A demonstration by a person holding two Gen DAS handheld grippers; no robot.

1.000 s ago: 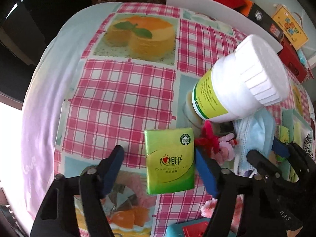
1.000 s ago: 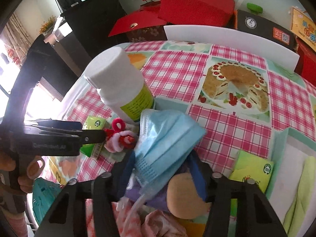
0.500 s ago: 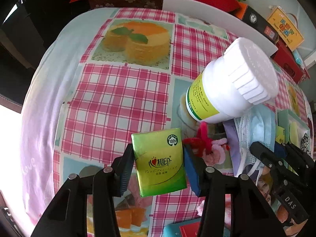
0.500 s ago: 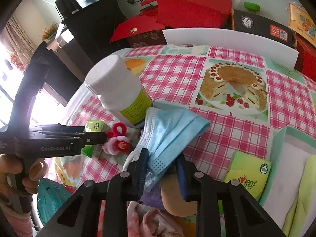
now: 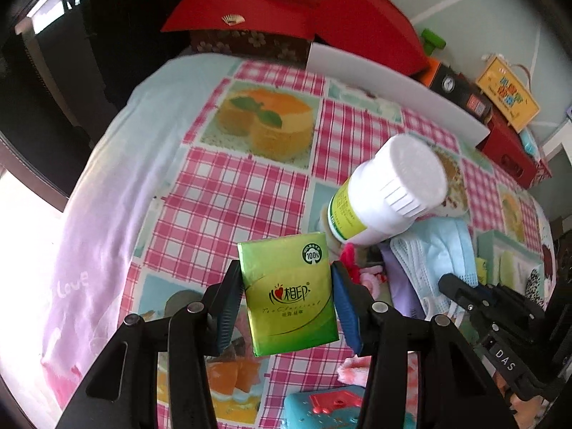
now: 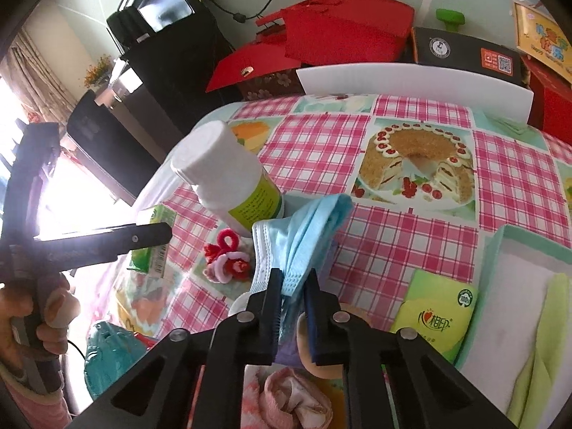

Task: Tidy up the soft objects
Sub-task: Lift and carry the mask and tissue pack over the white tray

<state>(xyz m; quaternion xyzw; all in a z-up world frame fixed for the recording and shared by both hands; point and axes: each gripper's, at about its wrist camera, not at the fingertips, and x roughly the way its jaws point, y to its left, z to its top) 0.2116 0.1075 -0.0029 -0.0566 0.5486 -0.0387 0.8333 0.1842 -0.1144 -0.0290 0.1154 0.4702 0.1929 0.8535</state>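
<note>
Green tissue pack (image 5: 291, 291) pinched in the left claw (image 5: 286, 307), blue face masks (image 6: 304, 236) pinched in the right claw (image 6: 294, 307).
Both loads hang just above the checked tabletop (image 6: 411, 250), masks next to the white bottle (image 6: 228, 178) that's standing capped. Over at the right edge sits a mint-green box (image 6: 500, 250) with white and pale green cloth inside, and a second tissue pack (image 6: 436, 314) lies flat right against its wall, outside it.

- A lived-in home room.
- The bench (image 6: 411, 236) wears a pink checked cloth printed with cakes.
- Red gift boxes (image 6: 343, 32) crowd the wall.
- A curtain (image 6: 25, 68) hangs beside a bright window.
</note>
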